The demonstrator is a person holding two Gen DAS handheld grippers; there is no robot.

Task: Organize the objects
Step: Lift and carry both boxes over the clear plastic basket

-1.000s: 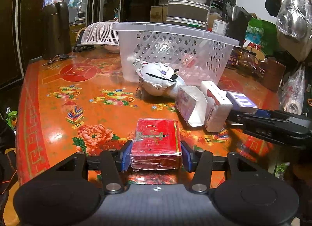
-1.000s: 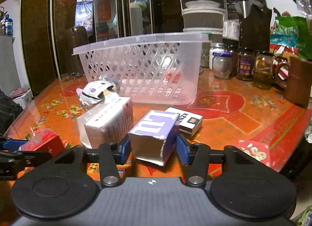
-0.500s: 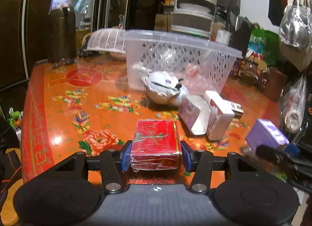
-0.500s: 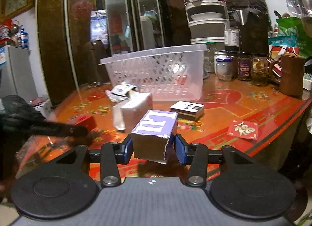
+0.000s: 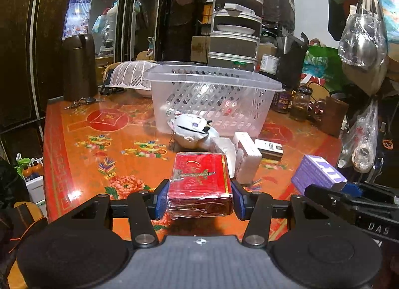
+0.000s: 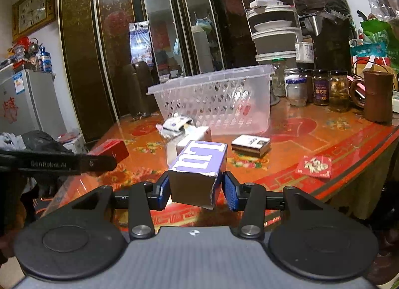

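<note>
My left gripper (image 5: 199, 200) is shut on a red wrapped box (image 5: 199, 181) and holds it above the near part of the table. My right gripper (image 6: 195, 190) is shut on a purple and white carton (image 6: 199, 166), also lifted; the carton shows at the right in the left wrist view (image 5: 318, 174). The red box shows at the left in the right wrist view (image 6: 109, 149). A clear plastic basket (image 5: 212, 99) stands farther back on the table. In front of it lie a plush toy (image 5: 192, 129), a white packet (image 5: 247, 154) and a dark small box (image 5: 269, 149).
The table (image 5: 87, 144) has an orange flowered top. Glass jars (image 6: 321, 86) and a brown mug (image 6: 376, 96) stand at the back right. A red paper card (image 6: 314, 165) lies near the right edge. A dark thermos (image 5: 77, 74) stands at the back left. Bags hang at the right.
Both grippers have risen and drawn back from the table with their loads. The purple carton was lifted off the table beside the dark box. The red box stays held.
</note>
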